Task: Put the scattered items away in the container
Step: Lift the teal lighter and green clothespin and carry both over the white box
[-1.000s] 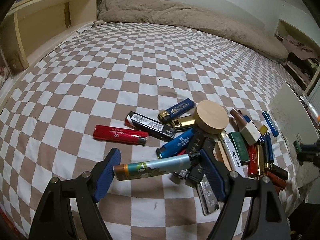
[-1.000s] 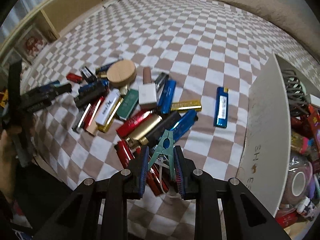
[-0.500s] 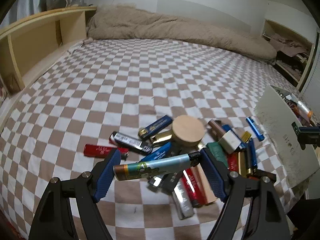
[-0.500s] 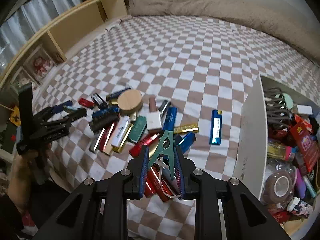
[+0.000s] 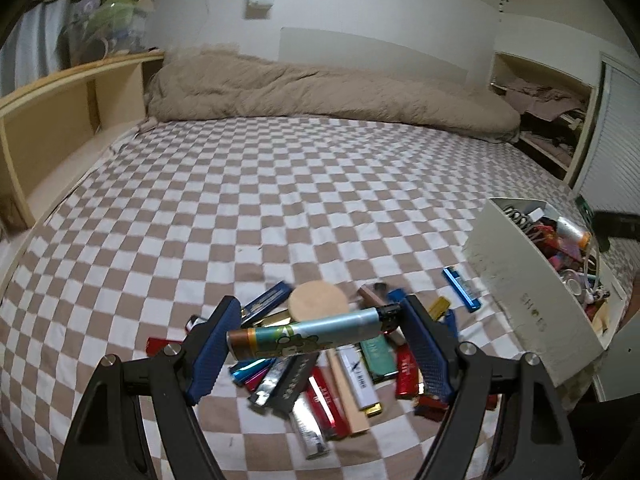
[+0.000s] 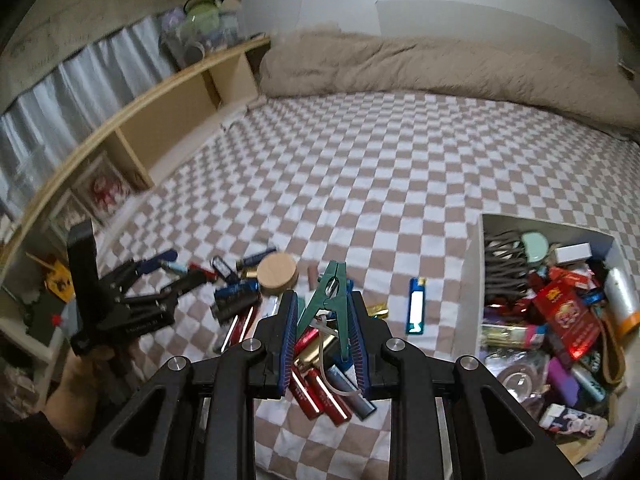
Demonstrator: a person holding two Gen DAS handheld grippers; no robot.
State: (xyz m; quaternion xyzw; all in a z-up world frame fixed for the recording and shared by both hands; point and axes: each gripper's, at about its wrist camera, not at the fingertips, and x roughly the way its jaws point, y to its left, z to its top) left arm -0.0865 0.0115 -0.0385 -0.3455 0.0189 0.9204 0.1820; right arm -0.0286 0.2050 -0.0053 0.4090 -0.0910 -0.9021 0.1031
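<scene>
Left gripper [image 5: 320, 340]: clamped end-to-end on patterned teal lighter [image 5: 308, 336], above lighter pile [image 5: 344, 364]. Right gripper [image 6: 323, 344]: closed on green clothes peg [image 6: 327, 300]; peg's lower end hidden. White container [image 6: 468, 280]: right, contents jumbled, partly cut off.

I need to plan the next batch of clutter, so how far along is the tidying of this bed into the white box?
Done: the white box already holds many items. In hand: the left hand-held gripper clamps a light-blue tube by its ends, and the right hand-held gripper pinches a green clothespin, neither over the box yet. Left: a pile of lighters, a round wooden lid and a lone blue lighter remain on the checkered sheet.
</scene>
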